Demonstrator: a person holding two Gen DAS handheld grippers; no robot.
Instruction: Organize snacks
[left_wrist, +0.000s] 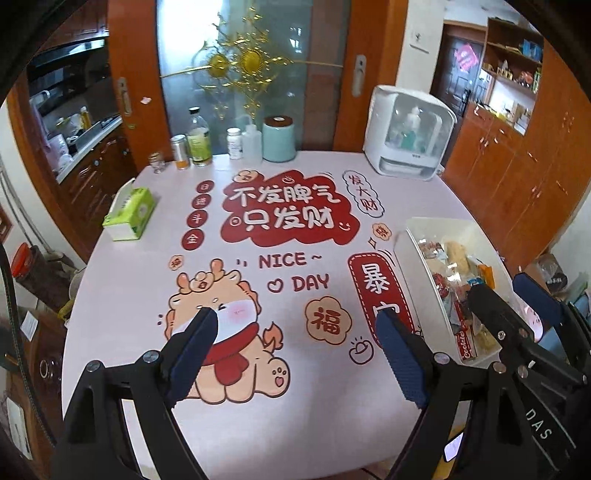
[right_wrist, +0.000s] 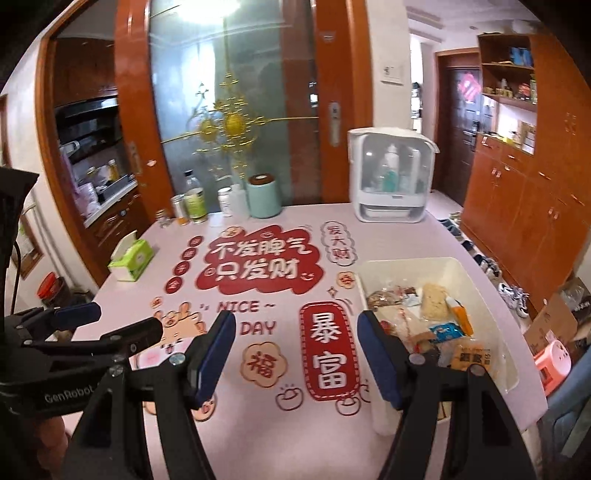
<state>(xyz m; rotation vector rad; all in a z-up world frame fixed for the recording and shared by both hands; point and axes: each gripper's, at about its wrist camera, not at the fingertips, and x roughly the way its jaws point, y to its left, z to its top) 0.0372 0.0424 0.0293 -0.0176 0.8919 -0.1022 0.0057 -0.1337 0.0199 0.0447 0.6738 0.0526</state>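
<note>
The left hand-held gripper (left_wrist: 297, 326) hangs released and empty over the bare worktop (left_wrist: 229, 435). The right hand-held gripper (right_wrist: 295, 330) is likewise spread, holding nothing. The snacks (right_wrist: 439, 317) lie heaped in the white bin (right_wrist: 491, 280) at right. Nothing seems left outside, so check the edges before stopping.

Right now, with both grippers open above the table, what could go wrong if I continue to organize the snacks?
1. The white bin of snack packets sits close to the table's right edge; a push from the right gripper might slide it off.
2. The packets lie loosely heaped, so a grab may lift two or drop one.
3. Bottles and a small jar stand together at the far edge; a long reach by the left gripper could tip them.
</note>
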